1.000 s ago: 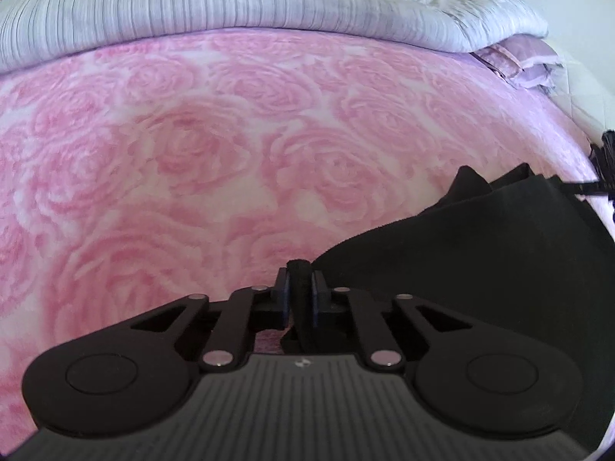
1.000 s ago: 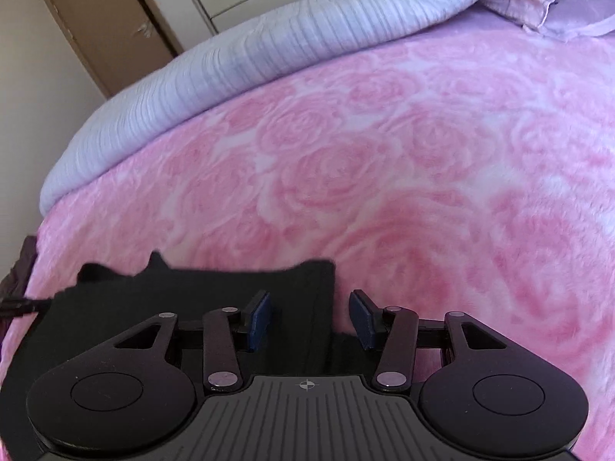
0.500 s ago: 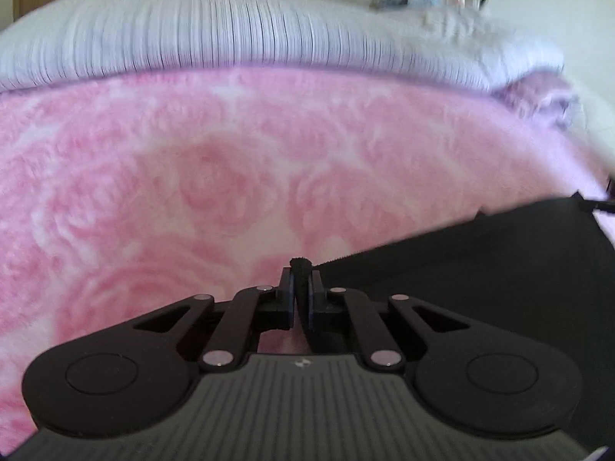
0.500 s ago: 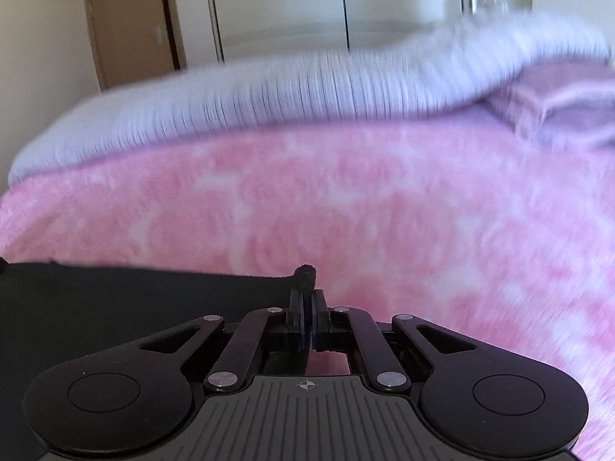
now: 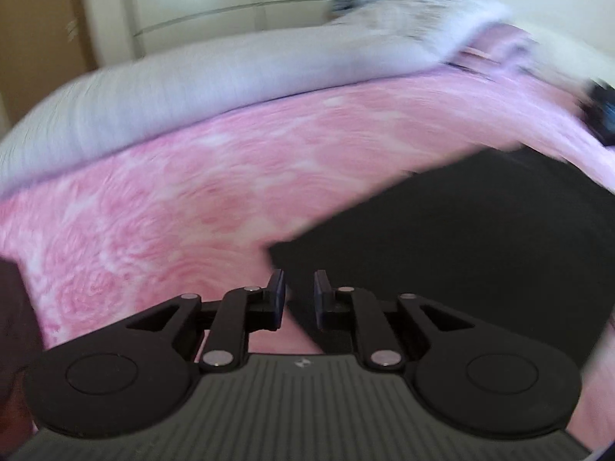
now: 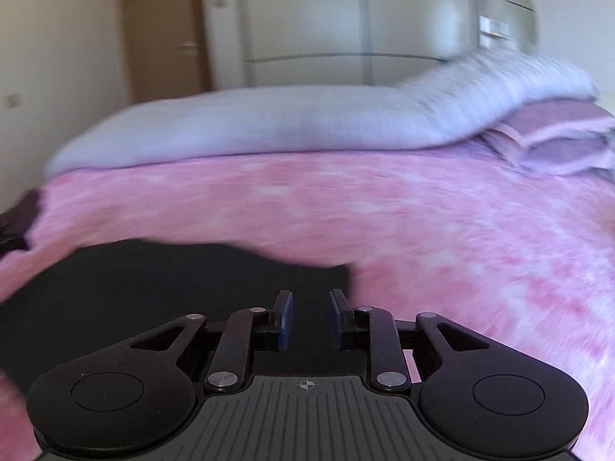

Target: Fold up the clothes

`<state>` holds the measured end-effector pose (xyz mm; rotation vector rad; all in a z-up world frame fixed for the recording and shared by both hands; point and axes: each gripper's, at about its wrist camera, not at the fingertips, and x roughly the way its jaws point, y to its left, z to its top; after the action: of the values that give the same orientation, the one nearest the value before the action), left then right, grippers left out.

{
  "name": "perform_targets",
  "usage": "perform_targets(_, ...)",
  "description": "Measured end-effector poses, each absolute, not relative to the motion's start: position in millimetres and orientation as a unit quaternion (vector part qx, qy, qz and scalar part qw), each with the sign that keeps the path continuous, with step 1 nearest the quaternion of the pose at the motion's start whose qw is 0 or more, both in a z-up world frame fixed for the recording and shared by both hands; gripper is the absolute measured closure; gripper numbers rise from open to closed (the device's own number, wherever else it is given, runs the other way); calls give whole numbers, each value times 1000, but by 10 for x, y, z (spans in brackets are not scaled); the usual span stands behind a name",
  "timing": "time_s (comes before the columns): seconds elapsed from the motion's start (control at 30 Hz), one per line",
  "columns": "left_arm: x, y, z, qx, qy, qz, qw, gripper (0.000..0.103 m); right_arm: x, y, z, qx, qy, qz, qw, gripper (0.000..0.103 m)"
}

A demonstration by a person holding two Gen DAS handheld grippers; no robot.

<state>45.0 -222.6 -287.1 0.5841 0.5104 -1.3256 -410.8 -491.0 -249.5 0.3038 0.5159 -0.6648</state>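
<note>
A black garment (image 5: 461,238) lies flat on the pink rose-patterned blanket (image 5: 192,199). In the left wrist view its near left corner sits just ahead of my left gripper (image 5: 299,294), which is open with nothing between its blue pads. In the right wrist view the same black garment (image 6: 153,280) spreads to the left, its right corner just beyond my right gripper (image 6: 310,319), also open and empty. Both views are blurred by motion.
A rolled pale lilac duvet (image 6: 288,123) runs along the far side of the bed, with folded pink-purple bedding (image 6: 549,134) at the right. A wardrobe (image 6: 346,23) and a wooden door (image 6: 165,30) stand behind. A dark object (image 5: 601,113) shows at the left view's right edge.
Both grippers were shut on the garment's corners half a second ago; now both have opened and let go. The garment lies flat on the blanket and the cameras have tilted up.
</note>
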Motion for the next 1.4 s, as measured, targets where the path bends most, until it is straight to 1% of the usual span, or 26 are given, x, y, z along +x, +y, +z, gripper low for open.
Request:
perform_targets(0.03, 267, -2106, -2836, 268, 219, -614, 709, 92, -4130, -4687, -2509, 146, 247, -308, 907, 74)
perform_targets(0.1, -84, -1906, -2847, 265, 215, -649, 680, 88, -4130, -4387, -2644, 165, 249, -279, 913, 73)
perform_targets(0.2, -488, -1793, -3077, 291, 226, -672, 643, 88, -4147, -4142, -2927, 219, 252, -258, 907, 73)
perform_targets(0.27, -634, -1801, -3338, 349, 235, -655, 628, 88, -4199, -4150, -3106, 241, 266, -273, 893, 73)
perform_targets(0.33, -683, -1690, -3505, 382, 203, -649, 626, 88, -4323, -4215, -3238, 240, 284, -306, 876, 74)
perform_targets(0.37, -654, -1631, -3515, 380, 205, -648, 628, 88, -4401, -4244, -3262, 237, 286, -322, 871, 74)
perform_targets(0.4, -675, -1643, -3509, 375, 207, -649, 628, 86, -4477, -4257, -3237, 231, 288, -337, 866, 74)
perform_targets(0.53, -854, -1786, -3494, 357, 206, -659, 629, 88, -4547, -4052, -3038, 191, 296, -380, 855, 73)
perform_targets(0.6, -943, -1857, -3487, 348, 206, -663, 630, 87, -4416, -3859, -2977, 171, 290, -367, 867, 71)
perform_targets(0.73, -1122, -2000, -3472, 330, 206, -672, 630, 87, -3929, -3509, -3021, 168, 259, -299, 903, 64)
perform_targets(0.8, -1185, -2057, -3509, 326, 204, -674, 630, 86, -3711, -3479, -3112, 191, 239, -274, 912, 62)
perform_targets(0.87, -1163, -2061, -3584, 324, 203, -678, 628, 85, -3617, -3568, -3238, 213, 240, -279, 905, 62)
perform_targets(0.97, -996, -1991, -3534, 313, 224, -675, 630, 84, -3810, -3710, -3302, 212, 237, -280, 906, 63)
perform_targets(1.03, -911, -1892, -3528, 327, 217, -667, 633, 83, -3999, -3821, -3290, 193, 245, -318, 895, 62)
perform_targets(1.07, -870, -1841, -3530, 330, 218, -665, 633, 83, -4139, -3899, -3296, 194, 249, -346, 884, 53)
perform_targets(1.13, -805, -1739, -3537, 336, 220, -663, 632, 83, -4468, -4070, -3318, 211, 248, -383, 864, 53)
perform_targets(1.17, -812, -1682, -3537, 352, 208, -656, 634, 83, -4600, -4119, -3316, 205, 252, -397, 858, 56)
perform_targets(1.27, -980, -1506, -3479, 406, 138, -635, 643, 83, -4741, -4078, -3193, 144, 288, -449, 833, 52)
perform_targets(1.33, -1138, -1378, -3476, 444, 79, -631, 632, 83, -4699, -3909, -3114, 84, 306, -426, 847, 51)
perform_targets(1.4, -1296, -1294, -3533, 484, 21, -626, 611, 75, -4533, -3623, -3142, -34, 348, -372, 860, 48)
